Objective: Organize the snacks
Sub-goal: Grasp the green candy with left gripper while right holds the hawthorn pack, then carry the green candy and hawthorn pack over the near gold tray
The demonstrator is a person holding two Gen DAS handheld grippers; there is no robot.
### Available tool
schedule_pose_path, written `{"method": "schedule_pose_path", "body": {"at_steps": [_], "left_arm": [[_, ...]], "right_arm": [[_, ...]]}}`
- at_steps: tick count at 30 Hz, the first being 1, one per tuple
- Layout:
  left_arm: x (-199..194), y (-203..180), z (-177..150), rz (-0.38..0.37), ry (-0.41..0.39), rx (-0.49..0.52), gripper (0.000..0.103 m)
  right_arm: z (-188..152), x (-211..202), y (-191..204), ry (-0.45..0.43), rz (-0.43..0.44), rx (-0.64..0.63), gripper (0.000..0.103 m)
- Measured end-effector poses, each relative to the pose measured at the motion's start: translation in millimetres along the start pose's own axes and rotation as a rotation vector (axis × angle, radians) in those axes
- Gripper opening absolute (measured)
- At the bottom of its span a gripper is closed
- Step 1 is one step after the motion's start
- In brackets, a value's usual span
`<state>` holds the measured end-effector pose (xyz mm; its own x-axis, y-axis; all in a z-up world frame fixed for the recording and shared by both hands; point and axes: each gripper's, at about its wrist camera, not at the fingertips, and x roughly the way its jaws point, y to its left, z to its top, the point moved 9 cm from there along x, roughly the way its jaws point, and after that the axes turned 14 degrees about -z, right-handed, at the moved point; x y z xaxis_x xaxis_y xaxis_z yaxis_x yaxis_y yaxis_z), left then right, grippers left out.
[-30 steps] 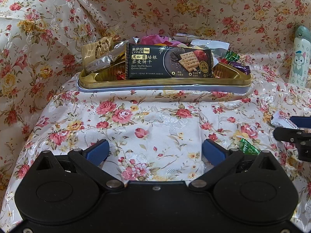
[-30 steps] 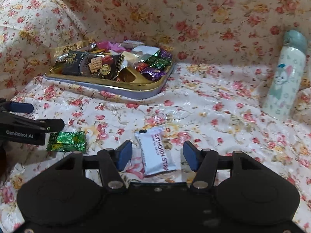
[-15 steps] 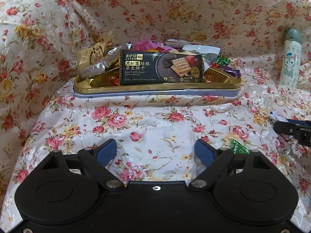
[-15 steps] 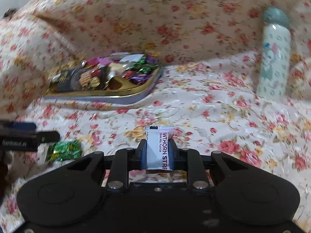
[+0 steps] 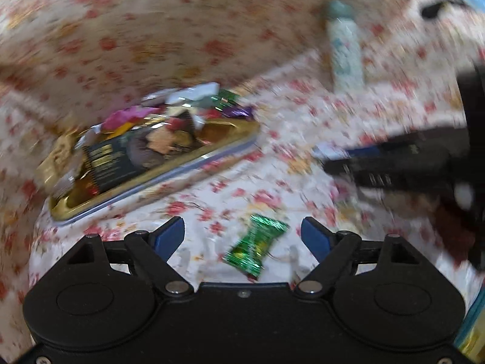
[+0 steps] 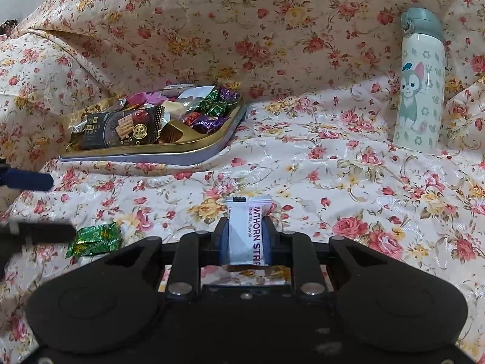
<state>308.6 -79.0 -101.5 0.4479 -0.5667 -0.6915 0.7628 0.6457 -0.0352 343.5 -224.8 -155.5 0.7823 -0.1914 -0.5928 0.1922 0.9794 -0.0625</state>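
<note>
My right gripper [image 6: 246, 227] is shut on a white hawthorn-strip packet [image 6: 242, 209], which sticks out forward just above the floral cloth. My left gripper [image 5: 242, 227] is open, tilted and low over the cloth. A green foil candy [image 5: 256, 244] lies between its blue pads [image 5: 169, 235], and neither pad touches it. In the right wrist view the same green candy [image 6: 95, 239] lies at the lower left, beside the left gripper's fingers [image 6: 42, 232]. A gold tray [image 6: 194, 147] heaped with snacks, a black biscuit pack [image 6: 121, 130] among them, sits at the back left.
A white cartoon-cat bottle [image 6: 421, 91] with a grey-green lid stands at the back right against the draped cloth. The floral cloth rises steeply behind the tray [image 5: 182, 163]. In the blurred left wrist view the right gripper's dark fingers [image 5: 379, 166] reach in from the right.
The right gripper shut on the white packet and keeps hold of it. The left gripper swung right and rolled, narrowing a little; the green candy now lies between its fingers.
</note>
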Motion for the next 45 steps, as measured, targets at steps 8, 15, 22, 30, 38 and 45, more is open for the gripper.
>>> {"method": "schedule_pose_path", "body": {"at_steps": [8, 15, 22, 30, 38, 45], "left_arm": [[23, 3, -12, -0.010, 0.059, -0.078, 0.058], [27, 17, -8, 0.019, 0.043, -0.241, 0.043], [20, 35, -15, 0.148, 0.046, -0.320, 0.042], [20, 37, -15, 0.160, 0.058, -0.354, 0.045], [21, 39, -16, 0.142, 0.062, -0.394, 0.041], [19, 45, -15, 0.135, 0.073, -0.454, 0.029]], "right_arm": [[0, 0, 0, 0.000, -0.001, -0.001, 0.022], [0, 0, 0, 0.001, -0.003, -0.004, 0.022], [0, 0, 1, 0.001, -0.009, -0.014, 0.022], [0, 0, 3, -0.002, -0.025, -0.042, 0.022], [0, -1, 5, -0.006, -0.041, -0.070, 0.022], [-1, -2, 11, -0.014, -0.071, -0.125, 0.023]]}}
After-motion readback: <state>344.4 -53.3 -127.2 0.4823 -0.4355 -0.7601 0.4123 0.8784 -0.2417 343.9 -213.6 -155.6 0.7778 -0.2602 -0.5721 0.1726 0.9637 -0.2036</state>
